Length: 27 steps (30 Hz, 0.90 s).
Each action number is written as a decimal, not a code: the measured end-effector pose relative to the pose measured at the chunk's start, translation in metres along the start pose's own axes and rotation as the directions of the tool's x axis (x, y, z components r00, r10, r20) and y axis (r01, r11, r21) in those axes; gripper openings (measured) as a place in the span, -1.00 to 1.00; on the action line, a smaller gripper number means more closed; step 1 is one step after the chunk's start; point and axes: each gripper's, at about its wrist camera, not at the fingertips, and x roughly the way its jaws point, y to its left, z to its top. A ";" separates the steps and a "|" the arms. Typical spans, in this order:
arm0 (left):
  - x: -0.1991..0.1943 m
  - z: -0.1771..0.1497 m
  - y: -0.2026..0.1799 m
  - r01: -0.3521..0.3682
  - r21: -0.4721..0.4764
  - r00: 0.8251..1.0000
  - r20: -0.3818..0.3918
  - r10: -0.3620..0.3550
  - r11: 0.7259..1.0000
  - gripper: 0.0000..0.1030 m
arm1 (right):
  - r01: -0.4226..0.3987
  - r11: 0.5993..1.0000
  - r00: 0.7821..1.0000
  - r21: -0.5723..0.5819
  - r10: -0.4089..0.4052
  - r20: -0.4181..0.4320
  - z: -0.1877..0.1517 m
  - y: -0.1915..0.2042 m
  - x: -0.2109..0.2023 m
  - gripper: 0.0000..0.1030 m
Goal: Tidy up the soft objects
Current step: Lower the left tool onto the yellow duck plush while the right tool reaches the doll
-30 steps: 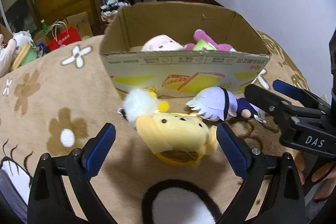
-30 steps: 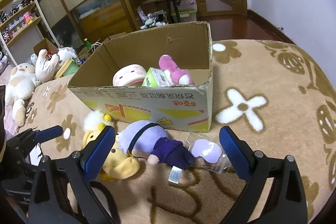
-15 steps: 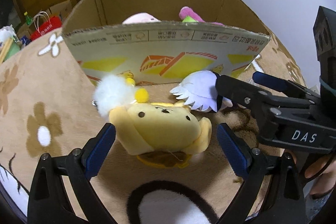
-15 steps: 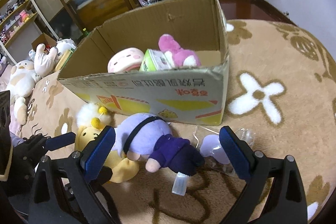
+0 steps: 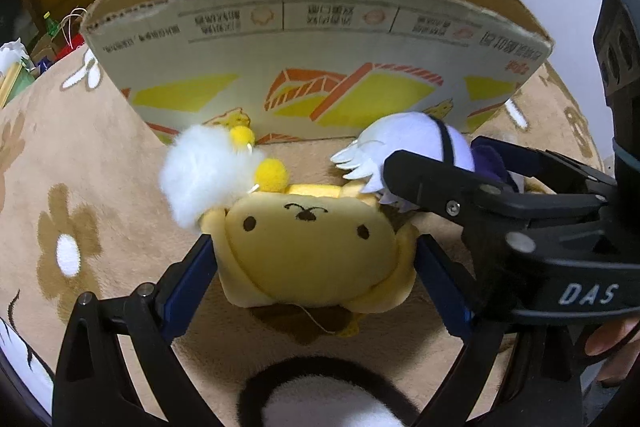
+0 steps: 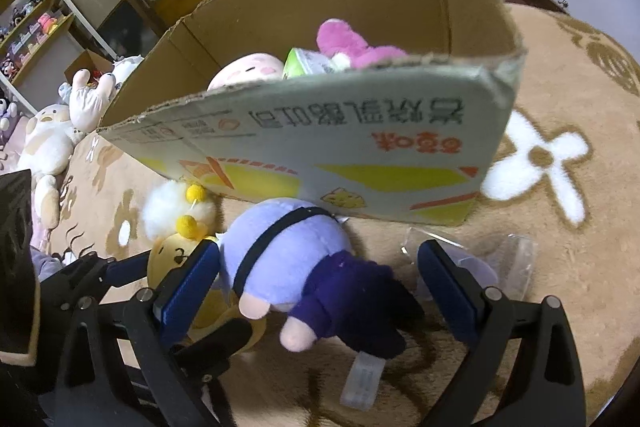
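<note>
The yellow plush point(image 5: 312, 251) lies face-up on the tan blanket point(image 5: 92, 187), just in front of the cardboard box point(image 5: 320, 67), with a white pom-pom point(image 5: 200, 171) and two yellow balls at its head. The left gripper point(image 5: 316, 267) straddles it, both blue pads against its sides, which look slightly squeezed, so it seems to be grasping the plush.

Just beside it, toward the box's right front corner, lies the purple doll point(image 6: 296, 267), its pale head touching the box's front wall and its dark body pointing away. The right gripper point(image 6: 320, 291) brackets the doll: its left pad touches the head, while the right pad stands apart from the body, so it is spread and holding nothing. A clear plastic wrapper point(image 6: 516, 263) lies on the blanket beyond that right pad.

Inside the box sit a pink round plush point(image 6: 248, 67), a green packet point(image 6: 308, 63) and a magenta plush point(image 6: 352, 45). White stuffed animals point(image 6: 48, 143) crowd the blanket's far left edge.
</note>
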 end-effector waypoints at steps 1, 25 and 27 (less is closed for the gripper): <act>0.001 0.000 0.000 -0.002 0.001 1.000 -0.002 0.002 1.000 0.87 | -0.001 1.000 1.000 -0.002 0.001 -0.004 0.000 0.000 0.001 1.00; 0.016 -0.016 0.004 0.069 -0.055 0.998 -0.012 -0.069 0.996 0.49 | 0.029 0.999 0.999 -0.042 -0.030 -0.044 -0.013 0.007 0.005 0.70; 0.013 -0.014 0.009 0.064 -0.059 0.998 -0.011 -0.065 0.996 0.49 | 0.029 0.999 0.999 -0.034 -0.030 -0.036 -0.014 0.006 0.002 0.70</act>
